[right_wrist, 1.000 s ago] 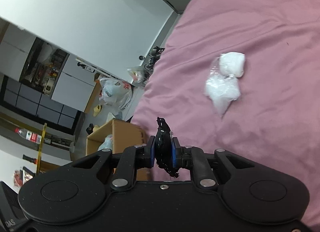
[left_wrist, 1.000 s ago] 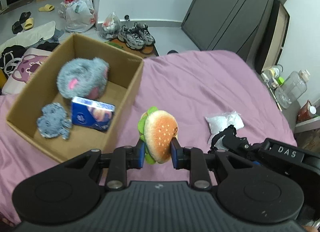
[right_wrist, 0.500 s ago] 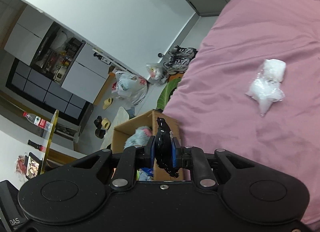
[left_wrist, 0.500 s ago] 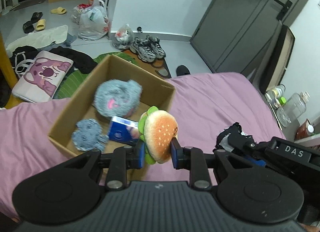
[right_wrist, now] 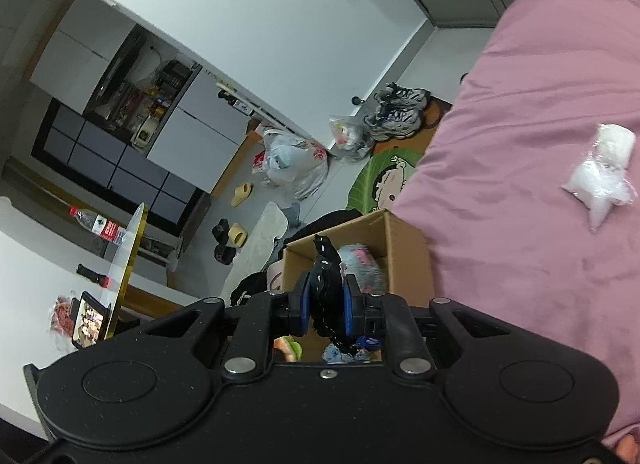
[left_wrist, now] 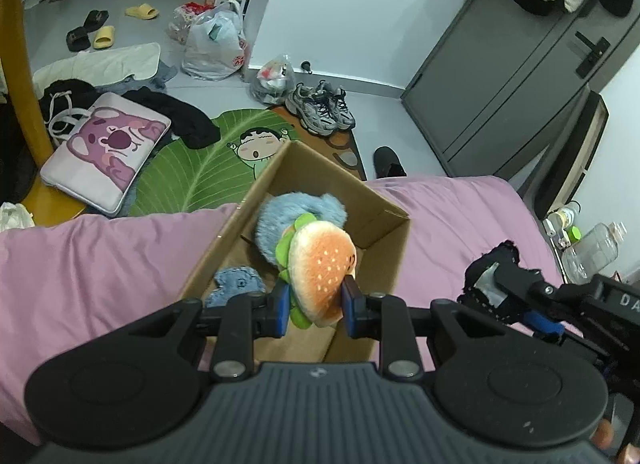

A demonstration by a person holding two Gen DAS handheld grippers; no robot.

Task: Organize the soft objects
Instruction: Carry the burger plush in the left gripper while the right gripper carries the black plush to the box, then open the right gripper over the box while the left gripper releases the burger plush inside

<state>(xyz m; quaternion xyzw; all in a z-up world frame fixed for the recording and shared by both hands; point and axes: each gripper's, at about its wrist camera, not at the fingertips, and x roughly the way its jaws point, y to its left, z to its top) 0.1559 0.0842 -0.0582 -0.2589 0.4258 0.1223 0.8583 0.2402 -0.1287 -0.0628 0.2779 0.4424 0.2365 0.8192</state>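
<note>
Left gripper clamped on burger, held over box; bun face turned toward 3 o'clock, long axis running 6 to 12. Right gripper pinched on black cloth, long axis 6 to 12, tip toward 12, over box. Blue plush inside box at 12. White bag on bed at 2 o'clock.

left gripper: fingers clamped | right gripper: fingers clamped
</note>
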